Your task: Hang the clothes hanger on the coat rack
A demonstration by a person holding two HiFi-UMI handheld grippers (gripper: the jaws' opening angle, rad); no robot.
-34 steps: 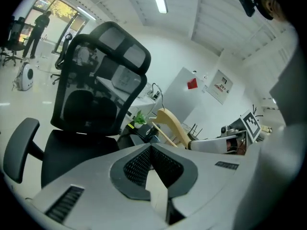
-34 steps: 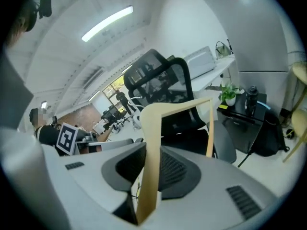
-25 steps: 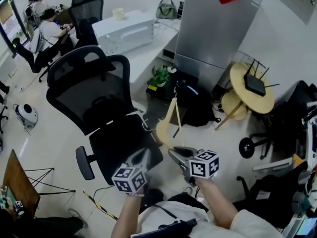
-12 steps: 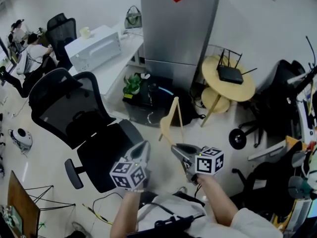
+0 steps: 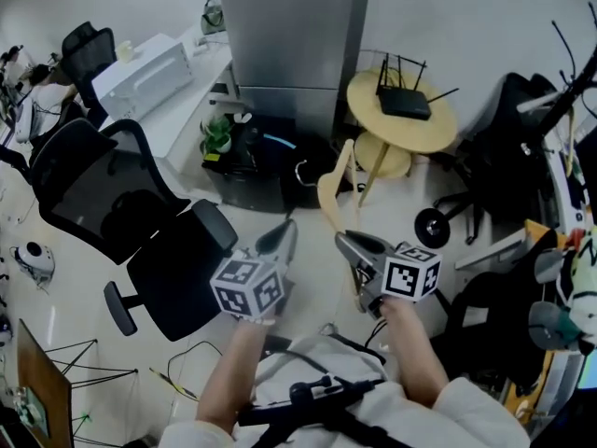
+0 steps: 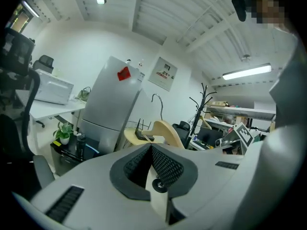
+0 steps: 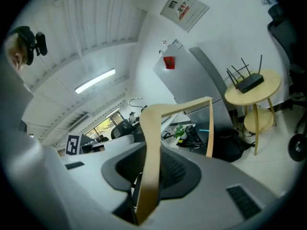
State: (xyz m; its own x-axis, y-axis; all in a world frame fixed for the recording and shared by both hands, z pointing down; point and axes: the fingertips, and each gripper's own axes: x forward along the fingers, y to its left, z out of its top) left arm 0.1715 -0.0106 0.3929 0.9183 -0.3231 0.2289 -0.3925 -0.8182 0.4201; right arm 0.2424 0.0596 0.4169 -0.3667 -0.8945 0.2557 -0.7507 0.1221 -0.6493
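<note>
Carry step: right gripper (image 5: 350, 245) clamped on wooden hanger (image 5: 334, 180) arm; left gripper (image 5: 283, 234) jaws together, empty. Next: reach coat rack (image 6: 199, 115), lift hook (image 5: 300, 168) onto it

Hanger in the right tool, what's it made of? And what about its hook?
Hanger: it looks like pale wood. The colour is a smooth, even tan with a soft sheen, and it has a flat curved arm and a thin straight bar. It could also be coated plastic. Hook: a thin grey bent wire, probably metal.
</note>
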